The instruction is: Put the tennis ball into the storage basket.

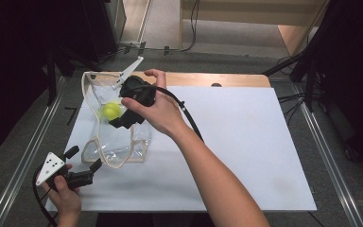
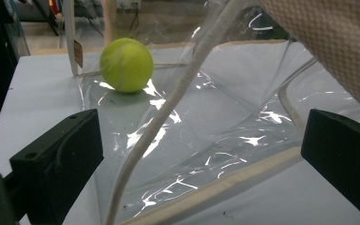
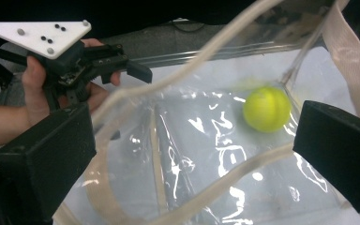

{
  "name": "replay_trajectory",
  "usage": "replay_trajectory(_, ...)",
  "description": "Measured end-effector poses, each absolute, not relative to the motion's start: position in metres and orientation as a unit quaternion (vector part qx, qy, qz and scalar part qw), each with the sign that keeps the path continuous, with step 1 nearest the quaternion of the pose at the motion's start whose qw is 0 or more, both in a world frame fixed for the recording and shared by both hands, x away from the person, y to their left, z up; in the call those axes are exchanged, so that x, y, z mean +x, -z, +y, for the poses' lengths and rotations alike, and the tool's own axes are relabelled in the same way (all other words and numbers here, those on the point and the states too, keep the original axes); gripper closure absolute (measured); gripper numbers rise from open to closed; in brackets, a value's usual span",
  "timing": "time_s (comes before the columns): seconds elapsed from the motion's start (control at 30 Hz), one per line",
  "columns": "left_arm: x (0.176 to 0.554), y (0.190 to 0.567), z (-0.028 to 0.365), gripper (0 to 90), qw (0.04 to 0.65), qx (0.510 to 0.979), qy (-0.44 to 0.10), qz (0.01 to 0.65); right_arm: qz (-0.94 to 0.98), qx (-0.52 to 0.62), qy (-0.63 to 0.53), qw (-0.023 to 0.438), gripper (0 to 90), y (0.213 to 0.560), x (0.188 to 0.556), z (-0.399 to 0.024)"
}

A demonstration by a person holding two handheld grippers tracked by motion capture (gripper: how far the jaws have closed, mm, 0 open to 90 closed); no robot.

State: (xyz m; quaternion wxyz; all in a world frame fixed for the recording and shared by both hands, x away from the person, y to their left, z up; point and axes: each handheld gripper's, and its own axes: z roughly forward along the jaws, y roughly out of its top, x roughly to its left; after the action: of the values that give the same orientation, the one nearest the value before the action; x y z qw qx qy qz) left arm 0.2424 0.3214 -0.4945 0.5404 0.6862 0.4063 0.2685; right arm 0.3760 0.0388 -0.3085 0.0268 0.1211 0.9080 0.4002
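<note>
On the white table sheet (image 1: 246,142) in the high view there's a clear plastic tote bag (image 1: 118,142) with cream fabric trim, and a fuzzy yellow-green tennis ball (image 1: 111,110) sits inside it near the far end. The right gripper (image 1: 123,116) hangs right over the bag's mouth by the ball, jaws spread wide with nothing pinched. The left gripper (image 1: 82,163) sits near the bag's closest corner, jaws apart, not touching it as far as I can tell.

Left gripper view: both black blocky jaws stand wide apart and empty. Between them you look at the glossy, crinkly bag (image 2: 225,140) with its round cream cord edging, and the ball (image 2: 126,64) lying on the bag's bottom panel further back. A woven cream strap (image 2: 337,42) crosses the top right corner.

Right gripper view: jaws fully spread, nothing clamped, a cream handle loop running across between them. The ball (image 3: 266,108) lies down in the shiny bag (image 3: 192,154), loose. Further off the left gripper (image 3: 117,63) is held in a hand (image 3: 37,93).
</note>
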Motion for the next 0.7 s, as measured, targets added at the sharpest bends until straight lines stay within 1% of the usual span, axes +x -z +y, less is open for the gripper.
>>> replay_trajectory(0.5, 0.242, 0.495, 0.321, 0.0, 0.54, 0.686, -0.269, 0.407, 0.899, 0.142, -0.413, 0.028, 0.0, 0.323, 0.37, -0.001)
replay_trajectory(0.7, 0.242, 0.495, 0.322, 0.0, 0.543, 0.683, -0.267, 0.409, 0.896, 0.16, -0.413, 0.035, 0.0, 0.336, 0.364, -0.023)
